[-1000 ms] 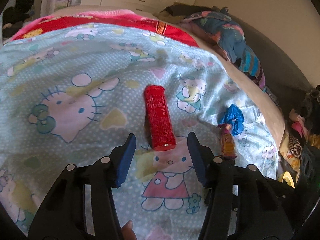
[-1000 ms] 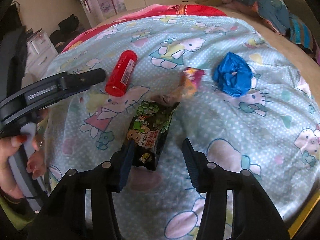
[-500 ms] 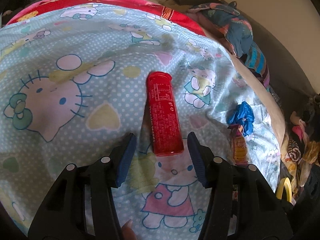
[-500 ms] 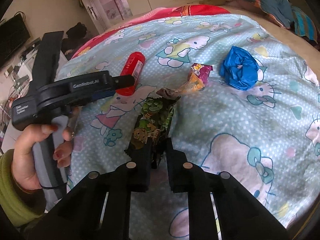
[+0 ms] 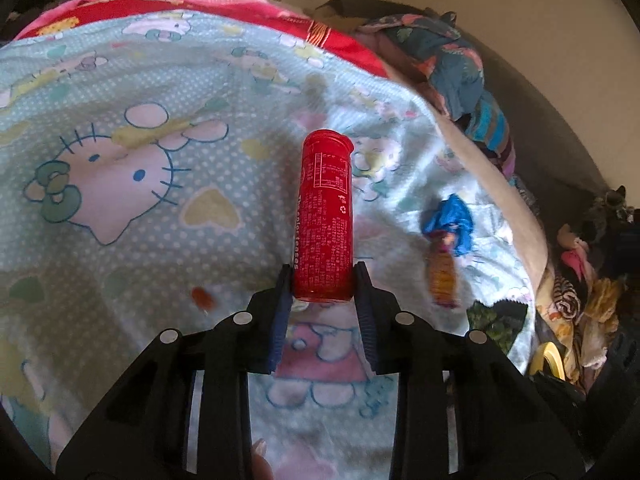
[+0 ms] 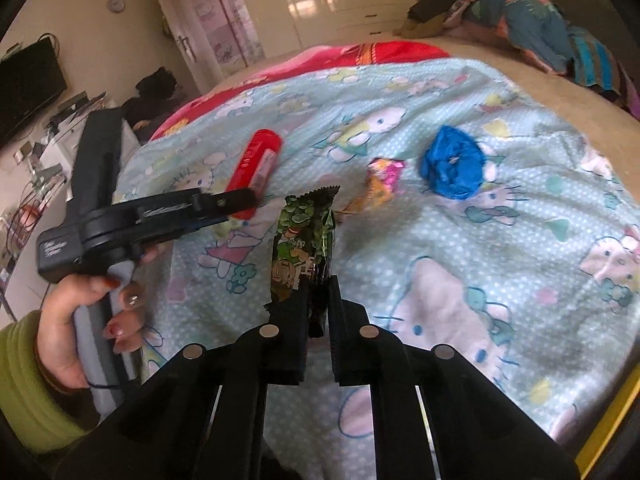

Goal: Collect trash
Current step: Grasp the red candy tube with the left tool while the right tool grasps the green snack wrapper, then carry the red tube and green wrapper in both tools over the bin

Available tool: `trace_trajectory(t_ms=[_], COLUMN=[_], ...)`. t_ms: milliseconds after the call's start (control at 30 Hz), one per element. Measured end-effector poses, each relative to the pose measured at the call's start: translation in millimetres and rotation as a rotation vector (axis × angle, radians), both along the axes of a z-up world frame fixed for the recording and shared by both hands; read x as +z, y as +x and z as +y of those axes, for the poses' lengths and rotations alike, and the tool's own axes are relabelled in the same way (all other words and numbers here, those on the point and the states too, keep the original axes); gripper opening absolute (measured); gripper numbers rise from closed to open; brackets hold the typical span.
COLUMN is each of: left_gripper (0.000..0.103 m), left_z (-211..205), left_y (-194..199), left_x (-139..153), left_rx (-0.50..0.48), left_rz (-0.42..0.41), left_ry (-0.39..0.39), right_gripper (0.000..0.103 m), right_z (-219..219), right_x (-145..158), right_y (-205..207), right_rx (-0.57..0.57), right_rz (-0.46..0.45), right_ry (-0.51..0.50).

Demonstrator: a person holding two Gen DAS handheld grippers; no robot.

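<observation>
While left gripper (image 5: pixel 322 280) closes on red tube (image 5: pixel 326 216), right gripper (image 6: pixel 319 292) pinching green wrapper (image 6: pixel 302 240)

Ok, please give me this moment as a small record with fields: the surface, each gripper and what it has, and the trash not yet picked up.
surface: bed blanket with cartoon cat print
left gripper: jaws closing, pads on both sides of the red tube at its near end
right gripper: shut on the green snack wrapper, which stands up from the jaws
trash left on blanket: blue crumpled bag; orange and pink candy wrapper beside it
person: hand with green sleeve holds the left gripper's handle
</observation>
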State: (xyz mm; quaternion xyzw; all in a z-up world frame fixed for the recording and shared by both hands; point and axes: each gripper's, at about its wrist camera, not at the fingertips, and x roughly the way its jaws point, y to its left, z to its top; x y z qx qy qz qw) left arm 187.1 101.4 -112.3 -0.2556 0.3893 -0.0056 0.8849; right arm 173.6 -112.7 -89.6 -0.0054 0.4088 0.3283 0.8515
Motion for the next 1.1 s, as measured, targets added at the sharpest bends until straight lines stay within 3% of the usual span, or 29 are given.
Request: trace_trajectory(t_ms=[567, 1100], left_gripper=[0.024, 0.024], left_z=[-16, -86], left_y=[-42, -54], left_x=[42, 85], left_rx=[-0.057, -0.25], left_rz=[-0.097, -0.189], left_ry=[0.04, 0.034], right_gripper=[0.009, 0.009], right_z=[-59, -133], right_x=[20, 36], right_y=[-20, -35], right_rx=[-0.162, -0.346], right_rz=[-0.043, -0.097], right_ry=[0.078, 0.083])
